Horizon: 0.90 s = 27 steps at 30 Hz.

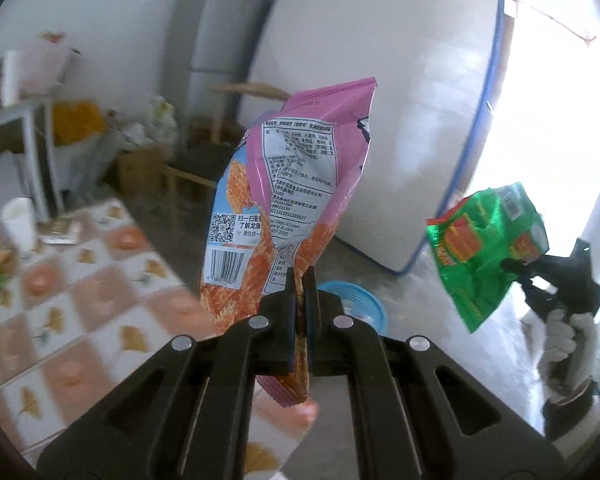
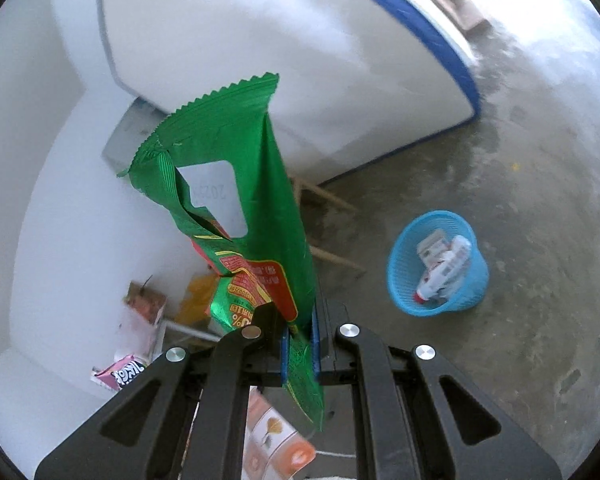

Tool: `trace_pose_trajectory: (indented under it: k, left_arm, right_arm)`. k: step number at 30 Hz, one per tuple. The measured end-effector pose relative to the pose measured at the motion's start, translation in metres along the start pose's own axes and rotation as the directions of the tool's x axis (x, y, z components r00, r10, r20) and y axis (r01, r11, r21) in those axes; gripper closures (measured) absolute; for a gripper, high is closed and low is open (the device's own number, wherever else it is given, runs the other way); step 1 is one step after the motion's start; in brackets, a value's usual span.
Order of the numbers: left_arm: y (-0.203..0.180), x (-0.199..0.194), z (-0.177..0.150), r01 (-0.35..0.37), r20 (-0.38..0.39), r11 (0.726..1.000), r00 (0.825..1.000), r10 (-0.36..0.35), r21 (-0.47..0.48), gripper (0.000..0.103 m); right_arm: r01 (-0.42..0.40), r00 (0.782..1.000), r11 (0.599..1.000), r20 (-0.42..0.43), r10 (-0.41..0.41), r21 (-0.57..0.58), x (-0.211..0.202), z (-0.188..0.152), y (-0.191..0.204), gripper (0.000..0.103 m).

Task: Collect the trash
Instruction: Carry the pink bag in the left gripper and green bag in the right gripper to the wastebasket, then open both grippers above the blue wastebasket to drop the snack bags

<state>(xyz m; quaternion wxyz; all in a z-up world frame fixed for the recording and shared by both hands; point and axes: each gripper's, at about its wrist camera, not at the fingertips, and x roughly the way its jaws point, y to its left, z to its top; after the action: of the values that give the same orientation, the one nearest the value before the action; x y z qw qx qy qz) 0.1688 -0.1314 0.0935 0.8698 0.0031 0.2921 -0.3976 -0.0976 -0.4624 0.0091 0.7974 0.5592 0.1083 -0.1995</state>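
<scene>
Trash first: a pink snack bag (image 1: 288, 184) stands up between the pads of my left gripper (image 1: 299, 280), and a green snack bag (image 2: 256, 240) stands up between the pads of my right gripper (image 2: 300, 332). My left jaws are pressed together on the lower part of the pink bag; most of it rises above the fingertips with its barcode and printed label facing me, and a short crumpled end hangs below the pads. My right jaws pinch the green bag near its bottom edge in the same way, so the long body with the zigzag top edge leans up and slightly left, while a narrow strip dangles beneath the pads.

From the left wrist view I can also see the green bag (image 1: 488, 256) off to the right, held out in the right gripper (image 1: 512, 266) by a gloved hand (image 1: 568, 344).

Both bags are in the air, touching nothing but my pads. Down on the grey floor (image 2: 540, 240) a blue basket (image 2: 438, 264) sits to the right of the green bag, well apart from it, with some wrappers and a bottle inside. In the left view only its rim (image 1: 364, 300) shows, just behind my fingers. A table with a patterned cloth (image 1: 80, 300) lies to my left, a white cup (image 1: 18, 222) standing on it. A white mattress with blue edging (image 2: 300, 60) leans against the wall behind.
</scene>
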Motion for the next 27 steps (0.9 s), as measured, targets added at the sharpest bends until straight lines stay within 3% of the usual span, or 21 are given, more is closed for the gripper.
trace_pose_trajectory:
  k: [4,8,10,17,20,22,23,24,25,27]
  left_arm:
    - [-0.019,0.049,0.008,0.025,-0.062,0.999,0.998,-0.023,0.033,0.101]
    - [-0.025,0.094,0.016,0.039,-0.123,0.997,0.992,-0.031,0.061,0.101]
    - [-0.025,0.120,0.020,0.046,-0.158,0.996,0.987,-0.034,0.071,0.101]
    - [-0.025,0.184,0.028,0.038,-0.231,0.995,0.973,-0.016,0.093,0.101]
    - [-0.028,0.209,0.025,0.035,-0.266,0.993,0.964,-0.002,0.116,0.101]
    - [-0.030,0.226,0.023,0.037,-0.293,0.991,0.956,0.002,0.128,0.101]
    - [-0.031,0.235,0.021,0.041,-0.309,0.990,0.951,0.002,0.133,0.101]
    - [-0.032,0.241,0.019,0.043,-0.321,0.990,0.947,0.003,0.136,0.101]
    - [-0.034,0.250,0.017,0.046,-0.340,0.989,0.941,0.005,0.141,0.101]
    - [-0.035,0.265,0.013,0.055,-0.368,0.988,0.930,0.001,0.141,0.101]
  right_arm:
    - [0.044,0.998,0.996,-0.039,-0.041,0.079,0.037,0.016,-0.042,0.095]
    - [0.094,0.990,0.981,-0.124,-0.074,0.169,0.100,0.012,-0.079,0.095]
    - [0.109,0.981,0.962,-0.182,-0.064,0.251,0.138,0.010,-0.108,0.095]
    - [0.219,0.952,0.899,-0.286,-0.111,0.380,0.247,0.009,-0.173,0.094]
    - [0.248,0.940,0.894,-0.316,-0.129,0.373,0.284,0.013,-0.191,0.094]
    - [0.309,0.924,0.890,-0.329,-0.197,0.336,0.307,0.014,-0.201,0.089]
    - [0.328,0.913,0.897,-0.344,-0.220,0.297,0.319,0.016,-0.205,0.082]
    - [0.376,0.879,0.902,-0.390,-0.275,0.213,0.336,0.014,-0.210,0.064]
    - [0.437,0.842,0.888,-0.412,-0.347,0.145,0.346,0.012,-0.213,0.058]
    - [0.496,0.798,0.867,-0.419,-0.433,0.050,0.351,0.010,-0.215,0.056]
